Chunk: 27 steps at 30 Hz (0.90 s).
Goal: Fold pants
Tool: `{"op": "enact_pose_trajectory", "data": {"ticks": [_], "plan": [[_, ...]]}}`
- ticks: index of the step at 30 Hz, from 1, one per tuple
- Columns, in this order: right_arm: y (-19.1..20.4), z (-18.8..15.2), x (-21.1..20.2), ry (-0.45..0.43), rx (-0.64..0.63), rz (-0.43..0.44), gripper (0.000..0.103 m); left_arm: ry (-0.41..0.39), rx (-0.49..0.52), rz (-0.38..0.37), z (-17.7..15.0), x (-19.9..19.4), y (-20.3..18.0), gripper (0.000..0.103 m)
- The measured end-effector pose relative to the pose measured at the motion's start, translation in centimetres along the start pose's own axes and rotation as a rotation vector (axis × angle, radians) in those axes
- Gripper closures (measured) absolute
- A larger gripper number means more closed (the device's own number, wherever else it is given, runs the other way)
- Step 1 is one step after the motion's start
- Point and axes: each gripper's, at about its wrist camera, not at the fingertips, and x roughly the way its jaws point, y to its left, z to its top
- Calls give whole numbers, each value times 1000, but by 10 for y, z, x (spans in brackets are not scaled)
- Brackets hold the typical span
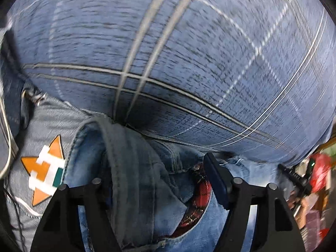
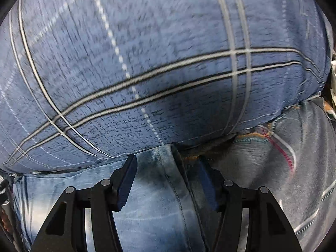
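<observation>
Light blue jeans [image 1: 134,168] lie bunched on a blue plaid cloth [image 1: 168,52]. In the left wrist view a thick denim fold rises between the fingers of my left gripper [image 1: 155,163], with a red plaid lining [image 1: 201,191] showing beside it. The right pad [image 1: 216,180] stands clear of the fold and the left pad is hidden behind the denim. In the right wrist view a seamed ridge of the jeans [image 2: 174,178] stands between the fingers of my right gripper [image 2: 167,159]. Its left pad [image 2: 126,182] is off the cloth and the other sits close against the ridge's dark side.
A grey garment with an orange, white and green patch [image 1: 45,172] lies left of the jeans, beside a white cable [image 1: 6,130]. Another grey garment with red stitching [image 2: 283,157] lies on the right. Red and black clutter [image 1: 315,172] sits past the cloth's right edge.
</observation>
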Motion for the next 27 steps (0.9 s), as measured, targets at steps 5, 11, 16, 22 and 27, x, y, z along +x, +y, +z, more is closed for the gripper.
{"op": "enact_pose_trajectory", "data": {"ticks": [5, 11, 16, 22, 27], "plan": [[7, -8, 3, 9, -11, 27, 91, -22, 86, 74, -11, -1, -20, 90], [2, -18, -40, -56, 28, 110, 92, -116, 51, 26, -23, -29, -25, 90], [-7, -34, -89, -100, 28, 163, 92, -179, 83, -15, -49, -62, -37, 90], [-30, -61, -147, -133, 44, 223, 92, -256, 126, -69, -81, -124, -34, 90], [-51, -93, -180, -139, 61, 249, 92, -298, 155, -113, -114, -178, -23, 89]]}}
